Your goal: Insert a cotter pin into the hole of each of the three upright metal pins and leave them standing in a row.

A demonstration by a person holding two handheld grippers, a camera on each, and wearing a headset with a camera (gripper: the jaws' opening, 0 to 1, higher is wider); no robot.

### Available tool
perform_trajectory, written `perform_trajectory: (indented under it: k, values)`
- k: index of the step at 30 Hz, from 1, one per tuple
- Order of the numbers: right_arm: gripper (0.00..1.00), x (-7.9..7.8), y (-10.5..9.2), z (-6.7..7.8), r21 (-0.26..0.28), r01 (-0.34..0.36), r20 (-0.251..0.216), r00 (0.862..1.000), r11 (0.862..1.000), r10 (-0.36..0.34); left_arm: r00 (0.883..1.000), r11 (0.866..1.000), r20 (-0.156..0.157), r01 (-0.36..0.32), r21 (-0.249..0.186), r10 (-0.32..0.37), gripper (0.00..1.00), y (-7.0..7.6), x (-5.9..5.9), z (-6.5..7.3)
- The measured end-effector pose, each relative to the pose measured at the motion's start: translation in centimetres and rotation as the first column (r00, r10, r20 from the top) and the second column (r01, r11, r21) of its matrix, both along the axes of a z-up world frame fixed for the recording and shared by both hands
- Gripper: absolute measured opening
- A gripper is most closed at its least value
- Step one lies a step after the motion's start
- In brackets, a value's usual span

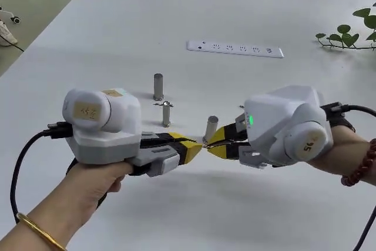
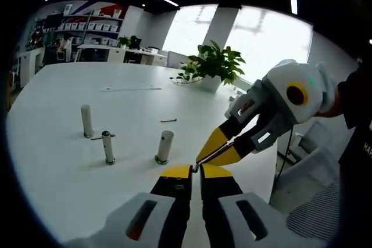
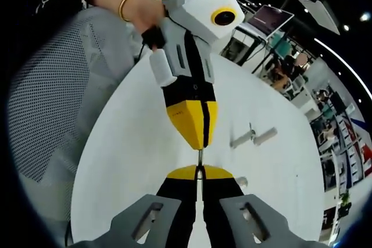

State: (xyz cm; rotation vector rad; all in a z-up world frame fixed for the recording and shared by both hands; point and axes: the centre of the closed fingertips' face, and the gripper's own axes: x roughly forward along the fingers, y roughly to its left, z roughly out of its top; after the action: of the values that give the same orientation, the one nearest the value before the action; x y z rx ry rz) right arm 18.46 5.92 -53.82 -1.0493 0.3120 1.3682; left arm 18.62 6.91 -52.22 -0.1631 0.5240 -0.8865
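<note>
Three upright metal pins stand in a row on the white table (image 1: 117, 27): a far pin (image 1: 158, 86), a middle pin (image 1: 166, 113) with a cotter pin across its top, and a near pin (image 1: 212, 127). Just in front of the near pin, my left gripper (image 1: 198, 146) and right gripper (image 1: 211, 144) meet tip to tip. Both are shut on a thin cotter pin (image 3: 199, 158) that spans the small gap between them. In the left gripper view the right gripper (image 2: 201, 158) comes in from the right above my own shut left gripper (image 2: 196, 170). The near pin (image 2: 164, 146) stands just left of the tips.
A loose cotter pin (image 2: 168, 120) lies on the table beyond the near pin. A white power strip (image 1: 235, 49) lies further back. A leafy plant (image 1: 349, 33) sits at the far right edge. Cables trail from both grippers.
</note>
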Motion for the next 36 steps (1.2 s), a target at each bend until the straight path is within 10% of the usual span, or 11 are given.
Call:
perform_trajectory:
  k: [22,32,36]
  values:
    - [0.00,0.18,0.57,0.39,0.057,0.046,-0.035,0.998,0.997,-0.044,1.000,1.000,0.031,0.004,-0.007,-0.004,0.00,0.17,-0.02,0.47]
    - [0.02,0.53,0.43,0.26,0.115,0.130,-0.122,0.986,0.985,-0.116,0.997,1.000,0.073,0.016,0.001,-0.016,0.00,0.12,0.08,0.75]
    - [0.05,0.60,0.11,0.01,0.156,0.215,-0.220,0.959,0.964,-0.178,0.997,1.000,0.073,0.020,0.001,-0.020,0.00,0.05,0.08,0.69]
